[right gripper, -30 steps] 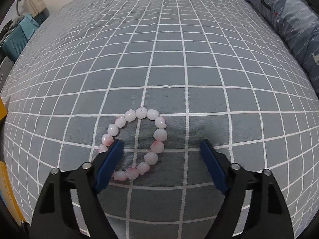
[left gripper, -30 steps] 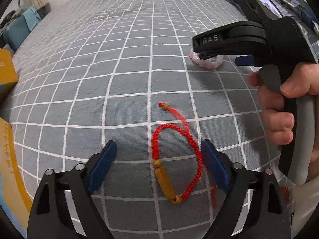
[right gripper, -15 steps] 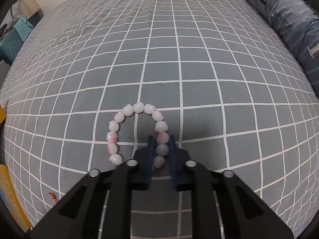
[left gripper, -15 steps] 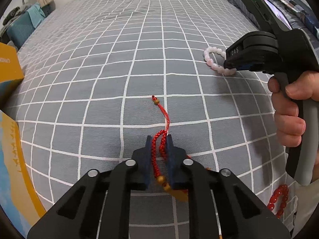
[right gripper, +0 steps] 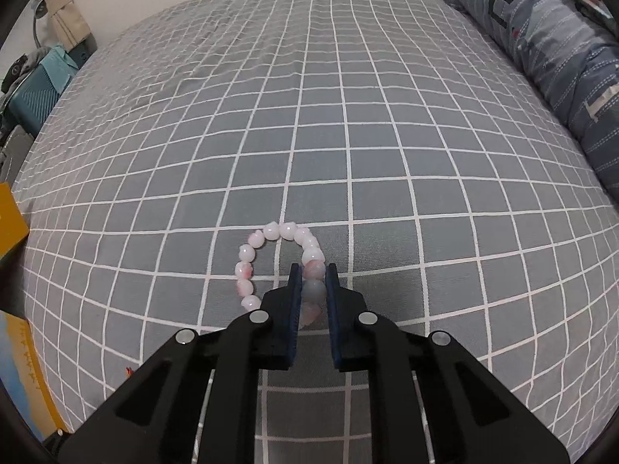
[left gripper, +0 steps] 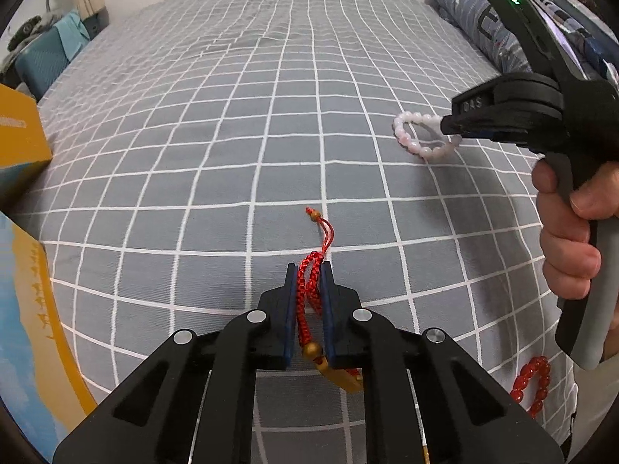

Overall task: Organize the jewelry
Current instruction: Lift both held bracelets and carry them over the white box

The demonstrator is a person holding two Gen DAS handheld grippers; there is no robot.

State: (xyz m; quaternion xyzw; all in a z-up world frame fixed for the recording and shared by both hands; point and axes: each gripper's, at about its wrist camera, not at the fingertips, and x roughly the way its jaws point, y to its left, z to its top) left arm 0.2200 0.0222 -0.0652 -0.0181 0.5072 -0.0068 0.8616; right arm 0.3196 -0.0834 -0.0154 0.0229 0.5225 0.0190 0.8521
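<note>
My left gripper [left gripper: 309, 270] is shut on a red braided cord bracelet [left gripper: 307, 294] with amber beads; its tail hangs forward above the grey checked bedspread [left gripper: 232, 123]. My right gripper [right gripper: 312, 270] is shut on a pale pink bead bracelet [right gripper: 271, 232], which hangs from the jaws over the bedspread [right gripper: 348, 116]. In the left wrist view the right gripper [left gripper: 445, 125] shows at the right, with the pink bracelet [left gripper: 410, 143] dangling from its tip.
A red bead bracelet [left gripper: 532, 384] lies on the bed at the lower right. An orange box [left gripper: 19, 143] stands at the left edge, with an orange and blue box lid [left gripper: 35, 309] in front of it. A folded blue quilt [right gripper: 541, 46] lies along the right side.
Both grippers went from open around the bracelets to shut on them. Both have since lifted, with the red and pink bracelets now raised off the bedspread.
</note>
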